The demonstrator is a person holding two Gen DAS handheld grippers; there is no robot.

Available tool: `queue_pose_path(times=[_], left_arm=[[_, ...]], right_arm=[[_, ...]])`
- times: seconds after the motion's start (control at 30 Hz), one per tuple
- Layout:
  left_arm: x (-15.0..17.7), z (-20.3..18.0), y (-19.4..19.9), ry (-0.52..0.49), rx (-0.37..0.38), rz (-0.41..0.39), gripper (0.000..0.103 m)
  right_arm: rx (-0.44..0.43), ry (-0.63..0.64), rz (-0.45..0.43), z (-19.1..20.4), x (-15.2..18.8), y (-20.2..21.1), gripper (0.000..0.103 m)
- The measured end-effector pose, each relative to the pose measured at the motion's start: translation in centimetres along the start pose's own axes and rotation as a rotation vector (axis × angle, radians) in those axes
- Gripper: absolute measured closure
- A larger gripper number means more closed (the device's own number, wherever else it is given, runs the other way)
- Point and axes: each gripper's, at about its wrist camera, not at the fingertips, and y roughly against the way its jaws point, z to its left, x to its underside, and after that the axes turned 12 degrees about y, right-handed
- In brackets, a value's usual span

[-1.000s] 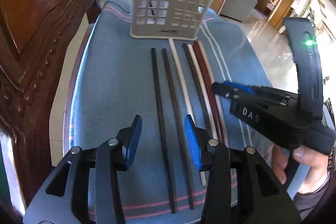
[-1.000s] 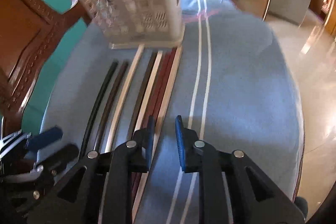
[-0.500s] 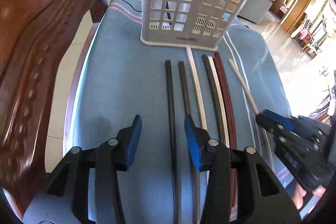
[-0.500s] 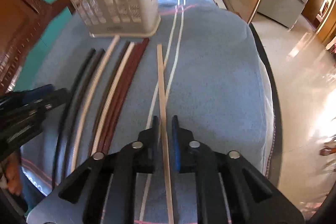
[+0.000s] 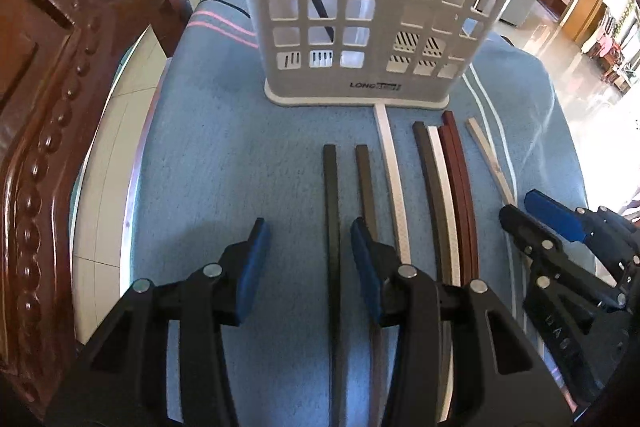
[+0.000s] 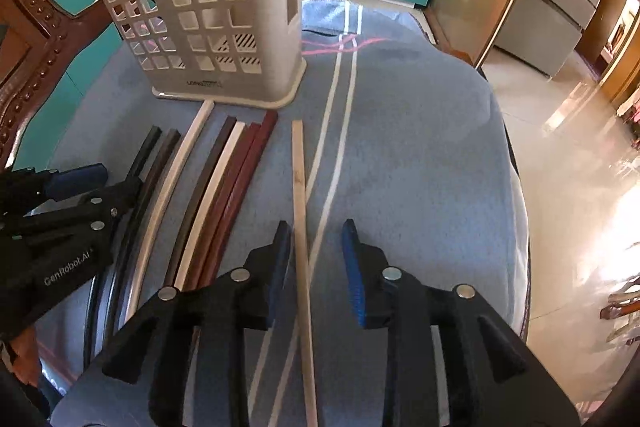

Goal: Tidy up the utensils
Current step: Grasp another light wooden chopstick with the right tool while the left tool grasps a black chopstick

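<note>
Left gripper [image 5: 306, 255]: jaws wide apart, holding nothing, astride the black chopstick [image 5: 331, 211]. Closing off-centre could catch the brown chopstick [image 5: 366, 183] at its 3 o'clock and drag both.
Chopstick row [image 5: 436, 183]: sticks lie touching on the blue cloth [image 5: 208, 163]; a nudge could scatter them.
Basket [image 5: 360, 7]: upright at 12 o'clock, one dark stick inside; a push might tip it.
Right gripper [image 6: 316, 255]: jaws spread, gripping nothing, around the pale chopstick [image 6: 298, 167]. A grasp this far back may let the tip droop.
</note>
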Motion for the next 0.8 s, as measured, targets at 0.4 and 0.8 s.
queue_pose_path(times=[0.4,0.8], left_arm=[[-0.3,-0.1,0.1,-0.012,0.005,-0.014,0.057],[1.6,0.3,0.8,-0.019,0.026,-0.028,0.095]], right_arm=[[-0.013,0.039,-0.015,0.2,-1.3,-0.7,0.072],[-0.070,0.019,-0.019,1.8,0.7,0.8,0.097]])
